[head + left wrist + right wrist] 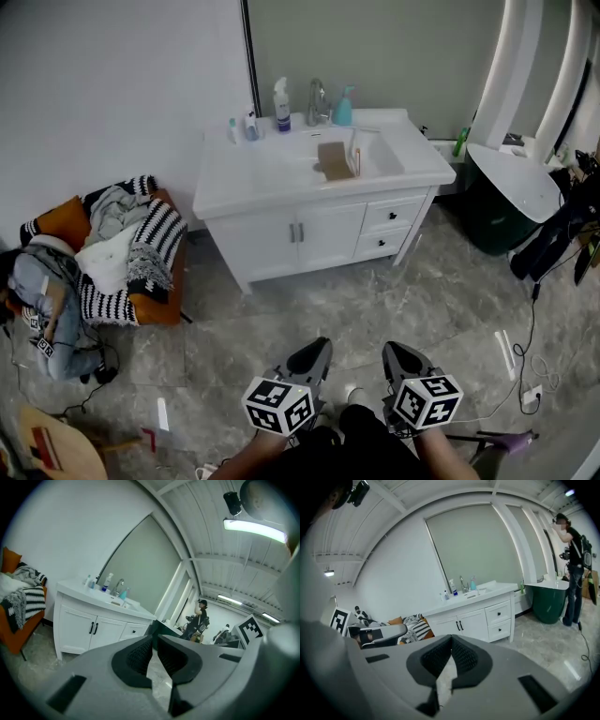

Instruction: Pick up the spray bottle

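The spray bottle (281, 103), white with a blue label, stands upright at the back of the white vanity top (244, 173), left of the faucet (317, 101). It also shows small and far off as the spray bottle (108, 581) in the left gripper view and as the spray bottle (453, 587) in the right gripper view. My left gripper (317, 347) and right gripper (392, 349) hang side by side low over the floor, well short of the vanity. Both point toward it. Both are shut with nothing between their jaws.
A teal soap dispenser (344, 106) and small bottles (249, 125) share the counter; a brown board (335, 159) leans in the sink. An orange chair piled with clothes (112, 248) stands left, a green tub (497, 211) right. Cables (525, 366) trail on the floor. A person (574, 550) stands far right.
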`<act>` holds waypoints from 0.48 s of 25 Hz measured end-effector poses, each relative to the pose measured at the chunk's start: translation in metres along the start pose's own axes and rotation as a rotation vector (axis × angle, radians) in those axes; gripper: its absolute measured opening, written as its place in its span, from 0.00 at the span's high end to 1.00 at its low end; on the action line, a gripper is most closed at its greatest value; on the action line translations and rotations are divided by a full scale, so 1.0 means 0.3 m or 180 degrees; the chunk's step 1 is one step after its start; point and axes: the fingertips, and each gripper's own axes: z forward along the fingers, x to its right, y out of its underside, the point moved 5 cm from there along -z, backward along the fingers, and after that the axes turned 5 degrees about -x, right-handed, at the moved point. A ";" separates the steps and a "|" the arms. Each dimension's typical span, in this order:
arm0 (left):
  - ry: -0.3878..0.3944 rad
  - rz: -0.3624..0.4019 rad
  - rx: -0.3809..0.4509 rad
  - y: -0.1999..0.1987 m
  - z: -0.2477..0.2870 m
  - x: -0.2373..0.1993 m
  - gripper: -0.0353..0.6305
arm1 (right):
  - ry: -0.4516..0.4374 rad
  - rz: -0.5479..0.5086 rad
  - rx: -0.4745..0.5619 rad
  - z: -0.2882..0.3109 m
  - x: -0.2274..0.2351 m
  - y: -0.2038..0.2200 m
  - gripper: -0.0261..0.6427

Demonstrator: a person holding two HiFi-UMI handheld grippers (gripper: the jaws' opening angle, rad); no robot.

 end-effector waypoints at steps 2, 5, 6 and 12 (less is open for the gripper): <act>-0.0025 0.0001 -0.0007 -0.011 0.015 -0.016 0.90 | -0.0004 0.0001 -0.0004 0.026 0.009 -0.019 0.95; -0.0062 0.0041 0.0007 -0.039 0.055 -0.042 0.90 | -0.0052 -0.0013 0.0023 0.079 0.029 -0.065 0.95; -0.0072 0.0051 0.0007 -0.048 0.073 -0.049 0.90 | -0.0068 -0.0021 0.0026 0.098 0.040 -0.080 0.95; -0.0109 0.0138 -0.0010 -0.122 0.221 -0.061 0.90 | -0.0114 -0.0027 0.0030 0.191 0.144 -0.179 0.95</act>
